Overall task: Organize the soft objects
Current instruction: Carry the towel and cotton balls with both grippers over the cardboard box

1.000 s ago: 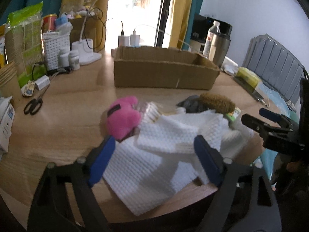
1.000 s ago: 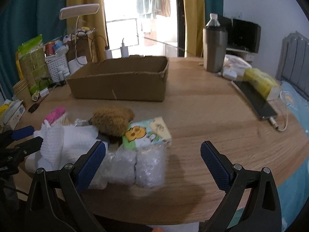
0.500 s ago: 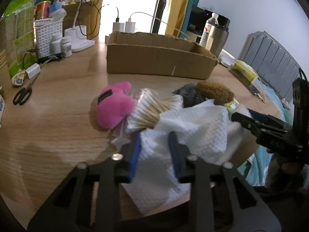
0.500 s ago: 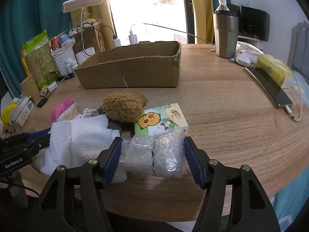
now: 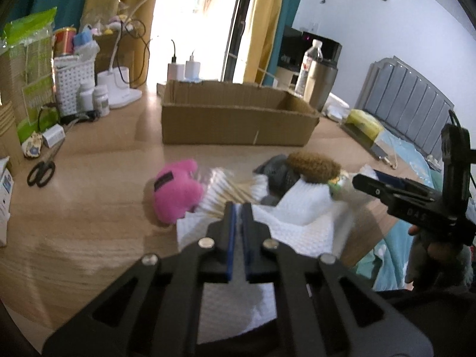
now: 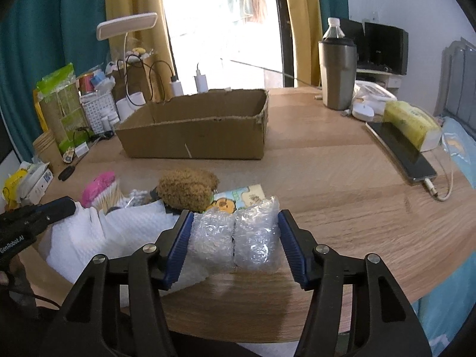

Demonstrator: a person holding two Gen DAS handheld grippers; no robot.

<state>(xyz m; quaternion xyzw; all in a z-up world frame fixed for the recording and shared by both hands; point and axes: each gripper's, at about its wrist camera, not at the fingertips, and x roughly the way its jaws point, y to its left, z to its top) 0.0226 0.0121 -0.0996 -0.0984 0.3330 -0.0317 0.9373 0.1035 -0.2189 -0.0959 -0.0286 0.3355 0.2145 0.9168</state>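
Observation:
A pile of soft things lies at the table's near edge. My left gripper [image 5: 238, 208] is shut, pinching the white waffle cloth [image 5: 300, 205] just in front of a pink plush [image 5: 177, 190] and a bundle of cotton swabs [image 5: 226, 190]. My right gripper [image 6: 235, 215] is closing, and its blue pads [image 6: 181, 238] press both sides of a bubble-wrap bundle [image 6: 214, 235]. Behind that bundle sit a brown plush [image 6: 187, 189] and a cartoon tissue pack [image 6: 238, 199]. The open cardboard box [image 6: 193, 136] stands farther back.
Scissors [image 5: 41, 172], a white basket [image 5: 70, 80] and small bottles crowd the left side. A steel tumbler [image 6: 337, 74], a phone [image 6: 401, 151] on a cable and a yellow tissue pack [image 6: 412, 125] sit at the right. The table edge runs just under both grippers.
Both grippers went from wide open to closed: the left one came together on the white cloth, and the right one closed in around the bubble wrap. Neither hand shifted much.

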